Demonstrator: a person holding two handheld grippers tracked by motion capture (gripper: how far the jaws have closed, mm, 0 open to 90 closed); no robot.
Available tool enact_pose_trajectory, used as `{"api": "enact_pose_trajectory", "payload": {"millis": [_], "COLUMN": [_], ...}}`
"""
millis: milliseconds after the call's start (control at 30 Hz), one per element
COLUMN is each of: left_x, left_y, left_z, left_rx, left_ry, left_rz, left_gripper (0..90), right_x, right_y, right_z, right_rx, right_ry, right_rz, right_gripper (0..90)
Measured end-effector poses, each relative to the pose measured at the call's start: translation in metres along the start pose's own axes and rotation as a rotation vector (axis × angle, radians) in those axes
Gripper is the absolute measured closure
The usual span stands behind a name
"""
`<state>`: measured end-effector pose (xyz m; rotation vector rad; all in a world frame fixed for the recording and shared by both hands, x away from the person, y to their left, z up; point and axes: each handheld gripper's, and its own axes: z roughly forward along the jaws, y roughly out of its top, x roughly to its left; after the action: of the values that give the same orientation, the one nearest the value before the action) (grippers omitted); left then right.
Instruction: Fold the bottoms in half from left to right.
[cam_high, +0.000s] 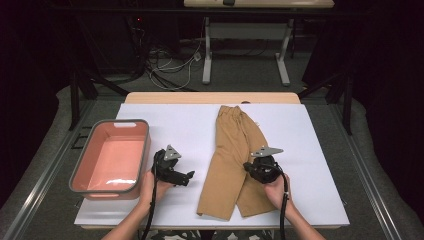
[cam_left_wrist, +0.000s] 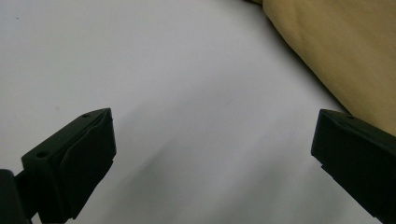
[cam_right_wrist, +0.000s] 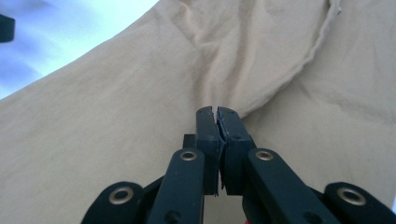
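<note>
- The trousers (cam_high: 235, 160) lie flat on the white sheet (cam_high: 190, 125), right of centre, waistband at the far end, legs toward the person.
- The right gripper (cam_right_wrist: 217, 112) rests on them between the legs; its jaws are pressed together, pinching a fold of the tan cloth at the inner seam.
- The left gripper (cam_left_wrist: 212, 144) sits on the bare sheet just beside the trousers' left leg, jaws spread wide with nothing between them.
- A pink tub (cam_high: 85, 165) stands at the sheet's left edge.

We counted one pair of tan trousers (cam_high: 234, 162), one pink tub (cam_high: 111, 159), two handheld grippers, left (cam_high: 188, 178) and right (cam_high: 248, 167), plus one white table (cam_high: 320, 165) under it all.
</note>
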<state>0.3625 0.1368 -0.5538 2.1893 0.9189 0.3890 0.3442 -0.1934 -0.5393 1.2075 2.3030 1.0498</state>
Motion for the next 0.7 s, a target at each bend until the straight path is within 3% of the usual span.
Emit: {"api": "enact_pose_trajectory", "payload": {"millis": [400, 700], "left_x": [-0.001, 0.000], "left_y": [0.000, -0.001], "left_z": [0.000, 0.003], "left_rx": [0.009, 0.002], "left_ry": [-0.012, -0.011], "left_rz": [0.009, 0.000], "left_gripper": [0.0, 0.0], "right_x": [-0.018, -0.036], "right_y": [0.000, 0.000], "right_z": [-0.021, -0.025], "right_rx": [-0.019, 0.016], "right_ry": [-0.011, -0.044], "right_rz": [0.040, 0.052], "right_gripper": [88.7, 88.6]}}
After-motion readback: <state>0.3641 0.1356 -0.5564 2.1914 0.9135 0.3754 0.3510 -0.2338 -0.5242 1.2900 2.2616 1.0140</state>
